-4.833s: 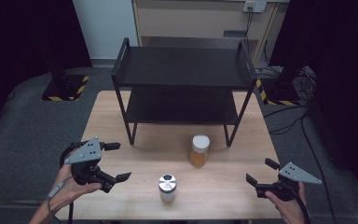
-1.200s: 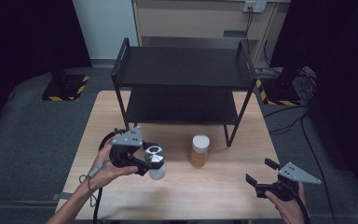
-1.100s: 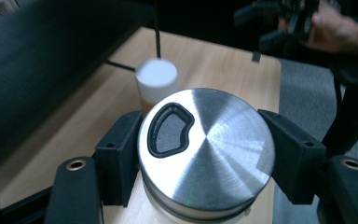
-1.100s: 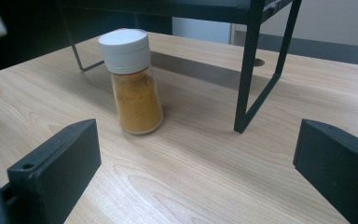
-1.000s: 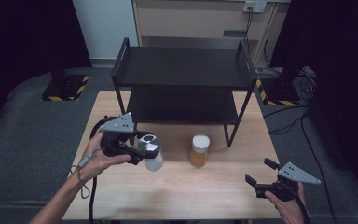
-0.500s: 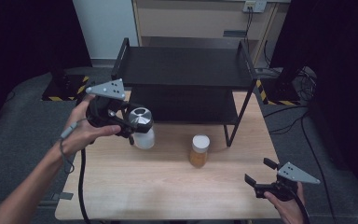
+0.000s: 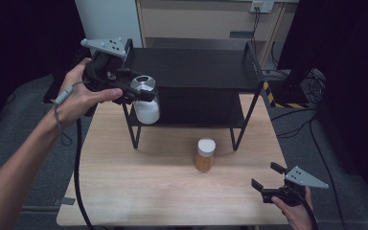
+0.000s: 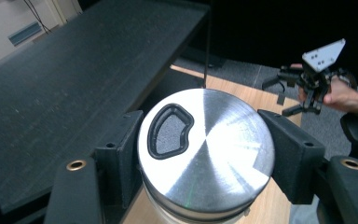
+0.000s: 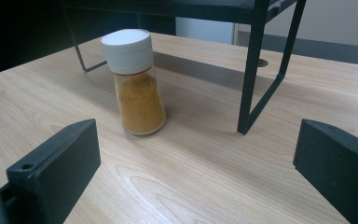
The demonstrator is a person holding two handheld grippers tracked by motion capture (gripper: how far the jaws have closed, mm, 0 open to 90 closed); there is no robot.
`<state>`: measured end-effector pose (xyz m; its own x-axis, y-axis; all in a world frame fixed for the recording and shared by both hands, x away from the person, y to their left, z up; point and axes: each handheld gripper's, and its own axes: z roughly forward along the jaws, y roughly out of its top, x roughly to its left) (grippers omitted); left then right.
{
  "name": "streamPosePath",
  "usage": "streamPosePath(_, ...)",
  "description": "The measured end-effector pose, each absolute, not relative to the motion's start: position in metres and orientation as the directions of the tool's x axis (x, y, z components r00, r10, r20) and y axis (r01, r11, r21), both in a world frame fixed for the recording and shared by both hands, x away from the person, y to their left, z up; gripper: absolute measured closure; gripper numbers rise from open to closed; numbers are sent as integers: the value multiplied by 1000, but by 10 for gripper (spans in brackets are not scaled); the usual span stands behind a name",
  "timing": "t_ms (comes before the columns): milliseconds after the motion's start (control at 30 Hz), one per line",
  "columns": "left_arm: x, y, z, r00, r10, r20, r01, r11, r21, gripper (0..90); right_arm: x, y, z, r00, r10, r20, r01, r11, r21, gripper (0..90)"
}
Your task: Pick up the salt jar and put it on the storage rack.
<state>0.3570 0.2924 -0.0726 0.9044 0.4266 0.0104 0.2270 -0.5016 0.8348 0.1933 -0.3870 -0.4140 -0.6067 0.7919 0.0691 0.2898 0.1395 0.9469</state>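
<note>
A white jar with a silver lid [image 7: 146, 103] hangs in the air at the front left corner of the black two-tier rack [image 7: 196, 67], about level with its top shelf. My left gripper [image 7: 141, 92] is shut on it just under the lid. In the left gripper view the lid [image 8: 205, 154] sits between both jaws, with the top shelf [image 8: 74, 70] to its left. A spice jar of orange powder with a white cap [image 7: 205, 154] stands on the table before the rack. My right gripper [image 7: 267, 186] rests open near the front right edge, facing that spice jar [image 9: 137, 88].
The wooden table [image 7: 139, 191] has free room in front of the rack. The rack's front right leg [image 9: 254, 70] stands just right of the spice jar. Dark floor and cables surround the table. My right gripper [image 8: 307, 88] is seen far off beyond the lid.
My left gripper has picked the silver-lidded jar off the table and lifted it up and back to the rack's top-left corner. The right gripper has stayed still.
</note>
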Motion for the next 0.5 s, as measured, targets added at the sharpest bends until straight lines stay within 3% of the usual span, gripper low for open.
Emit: streamPosePath(500,375,278,-38,847,532,22,267,-460,847,328,196,-388,-415,-601,795,81,305,134,943,9)
